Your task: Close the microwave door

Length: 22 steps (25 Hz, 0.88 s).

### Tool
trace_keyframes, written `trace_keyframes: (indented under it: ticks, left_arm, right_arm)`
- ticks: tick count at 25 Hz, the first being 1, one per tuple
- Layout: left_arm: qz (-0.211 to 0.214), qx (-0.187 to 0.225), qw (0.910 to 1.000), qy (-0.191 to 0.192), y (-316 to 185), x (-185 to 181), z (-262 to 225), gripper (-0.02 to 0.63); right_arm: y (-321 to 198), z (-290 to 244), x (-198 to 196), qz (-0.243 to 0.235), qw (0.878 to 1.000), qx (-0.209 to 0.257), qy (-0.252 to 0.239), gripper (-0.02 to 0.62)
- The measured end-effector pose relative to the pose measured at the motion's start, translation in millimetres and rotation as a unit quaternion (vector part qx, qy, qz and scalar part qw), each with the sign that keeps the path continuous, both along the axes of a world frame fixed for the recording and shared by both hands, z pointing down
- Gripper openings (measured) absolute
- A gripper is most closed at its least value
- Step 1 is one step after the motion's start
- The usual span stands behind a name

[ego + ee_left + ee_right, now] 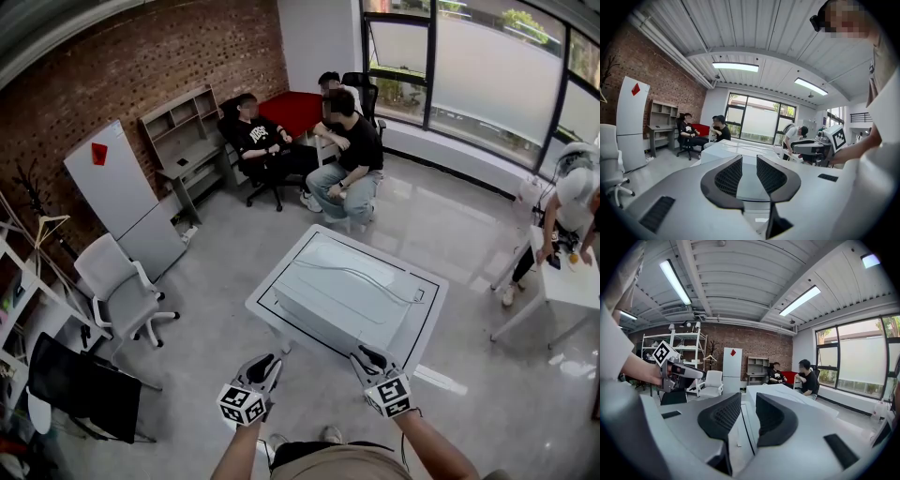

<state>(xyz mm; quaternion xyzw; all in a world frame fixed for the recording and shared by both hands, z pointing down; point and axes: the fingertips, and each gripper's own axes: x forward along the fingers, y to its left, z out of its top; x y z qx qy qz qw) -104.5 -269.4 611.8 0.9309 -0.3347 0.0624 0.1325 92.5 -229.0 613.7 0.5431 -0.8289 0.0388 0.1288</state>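
A white microwave (pixel 342 295) stands on a white table (pixel 427 323) in the middle of the room; from above I cannot make out its door. My left gripper (pixel 269 364) hovers just short of the table's near left corner, open, with nothing between its fingers. My right gripper (pixel 367 356) is at the table's near edge in front of the microwave, also open and empty. In the left gripper view the microwave (pixel 733 151) lies ahead beyond the left gripper (pixel 749 174). In the right gripper view the right gripper (pixel 748 416) points along the microwave (pixel 787 395).
A white office chair (pixel 117 286) and a black chair (pixel 80 389) stand to the left. A white fridge (pixel 122 197) is against the brick wall. Two seated people (pixel 347 155) are beyond the table. Another person (pixel 567 211) bends over a small white table (pixel 567 286) at right.
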Motion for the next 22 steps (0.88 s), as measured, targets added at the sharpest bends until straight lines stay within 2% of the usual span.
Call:
trace_keyframes:
  ticks: [6,8,12,22]
  left_arm:
    - [0.004,-0.003,1.0,0.007,-3.4,6.5,-2.8,0.086]
    - [0.008,-0.004,0.9999,0.006,-4.1,10.9,-1.4,0.086]
    - [0.014,-0.008,0.9999,0.005,-5.5,16.5,0.0,0.086]
    - [0.019,-0.023,0.9995,0.003,-5.6,20.8,12.2,0.086]
  right_arm:
    - [-2.1,-0.2,-1.3,0.003,1.0,-0.002,0.013,0.098]
    - [-1.4,1.6,-2.4,0.0,1.0,-0.001,0.029,0.061]
    - [-1.2,1.2,-2.6,-0.002,0.999,0.002,0.04,0.044]
    - [-4.3,7.2,4.3,0.009,0.999,-0.001,0.044,0.04]
